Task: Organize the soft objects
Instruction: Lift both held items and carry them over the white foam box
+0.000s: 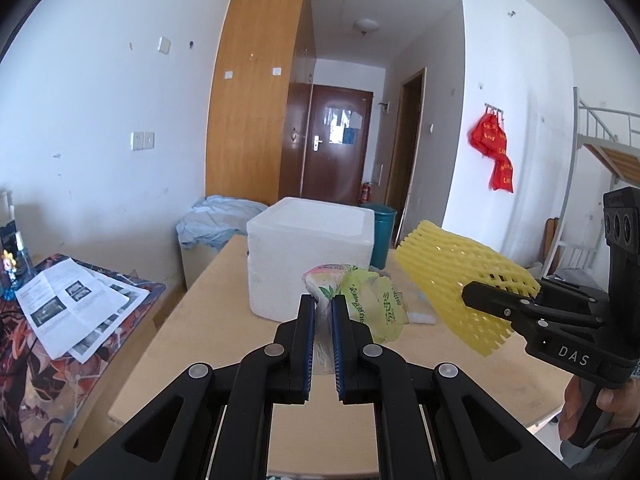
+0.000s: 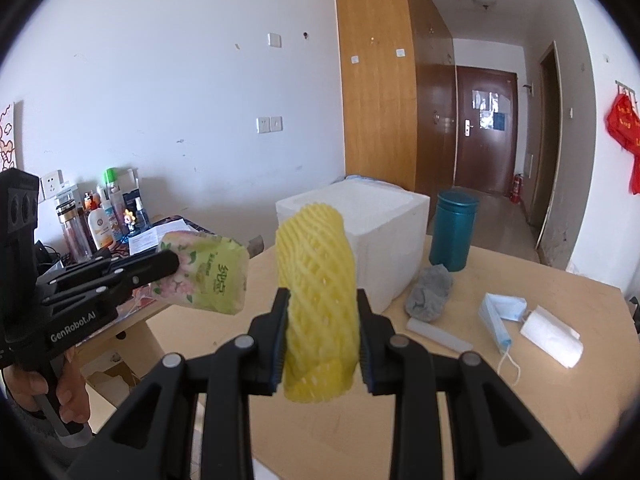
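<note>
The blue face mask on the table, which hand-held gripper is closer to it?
Right. The right hand-held gripper, shut on the yellow foam net, is just left of the blue face mask. The left hand-held gripper, holding the tissue pack, is farther left.

Two close wrist views, side by side, facing the foam box and far door.

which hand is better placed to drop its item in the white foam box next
Probably the left. Its claw, shut on the green-and-pink tissue packet, points almost straight at the white foam box. The right claw, shut on the yellow foam mesh sleeve, sits off to the box's side.
</note>
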`<state>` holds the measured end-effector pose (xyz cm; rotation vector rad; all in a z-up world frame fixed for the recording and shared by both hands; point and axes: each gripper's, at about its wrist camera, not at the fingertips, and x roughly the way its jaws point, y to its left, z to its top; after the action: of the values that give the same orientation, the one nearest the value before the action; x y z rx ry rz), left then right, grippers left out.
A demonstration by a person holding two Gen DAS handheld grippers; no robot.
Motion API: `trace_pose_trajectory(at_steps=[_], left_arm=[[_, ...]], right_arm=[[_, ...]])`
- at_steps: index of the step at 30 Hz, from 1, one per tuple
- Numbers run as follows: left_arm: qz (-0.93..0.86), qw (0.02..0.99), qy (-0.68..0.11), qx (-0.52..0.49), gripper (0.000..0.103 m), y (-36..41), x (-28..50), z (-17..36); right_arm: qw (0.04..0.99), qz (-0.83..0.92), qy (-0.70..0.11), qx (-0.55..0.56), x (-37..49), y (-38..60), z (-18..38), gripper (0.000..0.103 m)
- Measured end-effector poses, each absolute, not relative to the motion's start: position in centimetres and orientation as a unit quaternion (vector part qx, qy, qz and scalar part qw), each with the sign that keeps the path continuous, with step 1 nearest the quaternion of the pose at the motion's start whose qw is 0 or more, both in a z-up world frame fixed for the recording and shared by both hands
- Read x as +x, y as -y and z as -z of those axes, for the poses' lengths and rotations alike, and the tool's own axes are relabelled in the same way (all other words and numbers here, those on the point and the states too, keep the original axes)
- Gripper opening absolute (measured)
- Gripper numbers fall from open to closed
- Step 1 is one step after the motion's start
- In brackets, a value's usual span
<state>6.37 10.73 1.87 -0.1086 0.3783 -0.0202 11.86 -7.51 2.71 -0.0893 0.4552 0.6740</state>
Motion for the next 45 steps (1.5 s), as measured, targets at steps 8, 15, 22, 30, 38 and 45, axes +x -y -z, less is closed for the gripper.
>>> trace_pose_trajectory(at_steps=[8, 15, 22, 30, 38, 45], left_arm=[[0.0, 0.98, -0.19, -0.059, 0.009, -11.4, 9.9, -2.8], [-0.004, 0.979, -0.196, -0.063, 0.009, -11.5, 13.5, -3.7], [-0.007, 0.979, -0.198, -0.056, 0.009, -11.3, 16.1, -4.5], [-0.017, 0.978, -0.201, -0.052, 0.009, -11.5, 19.3, -5.4], [-0.031, 0.977, -0.206, -0.049, 0.009, -12.0, 23.3, -5.9], [-0.042, 0.975, -0.212, -0.051, 0.009, -12.4, 26.1, -5.8]], right_arm=[[0.914, -0.332, -0.227, -0.049, 15.0, 6.6, -3.5, 0.034], [0.913, -0.329, -0.232, -0.062, 18.0, 5.7, -4.3, 0.034], [0.911, -0.333, -0.236, -0.066, 20.1, 5.0, -4.7, 0.034], [0.906, -0.333, -0.248, -0.08, 23.3, 3.8, -4.9, 0.034], [0.902, -0.338, -0.256, -0.084, 26.1, 2.5, -5.0, 0.034], [0.896, -0.346, -0.267, -0.081, 28.0, 1.1, -4.5, 0.034]])
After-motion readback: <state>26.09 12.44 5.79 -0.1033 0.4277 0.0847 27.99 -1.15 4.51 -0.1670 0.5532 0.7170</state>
